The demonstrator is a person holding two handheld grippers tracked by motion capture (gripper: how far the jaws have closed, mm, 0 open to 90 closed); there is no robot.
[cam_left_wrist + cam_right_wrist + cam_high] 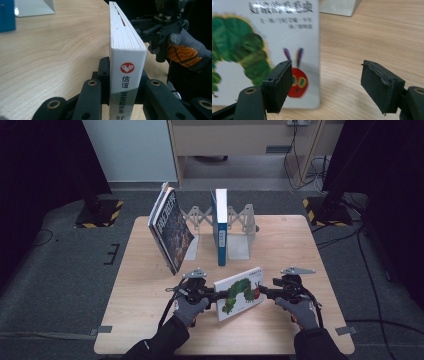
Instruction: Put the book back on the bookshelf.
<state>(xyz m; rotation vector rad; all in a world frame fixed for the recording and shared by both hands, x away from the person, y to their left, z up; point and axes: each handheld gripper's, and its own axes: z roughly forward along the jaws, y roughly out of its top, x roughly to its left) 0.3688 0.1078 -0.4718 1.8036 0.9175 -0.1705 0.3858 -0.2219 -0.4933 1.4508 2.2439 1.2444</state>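
Left gripper (126, 82) clamps the spine end of the caterpillar book (240, 292); both jaws press its covers. Right gripper (325, 85) stands open, nothing between its pads, at the book's other edge. Book stands tilted on the table (145, 305), near the front edge, bare wood to either side. Behind it, well apart: a blue book (220, 227) upright in the metal rack (240, 237), and dark books (170, 227) leaning at the rack's left end. Spine carries a red heart logo and "信谊"; cover title too blurred to read.
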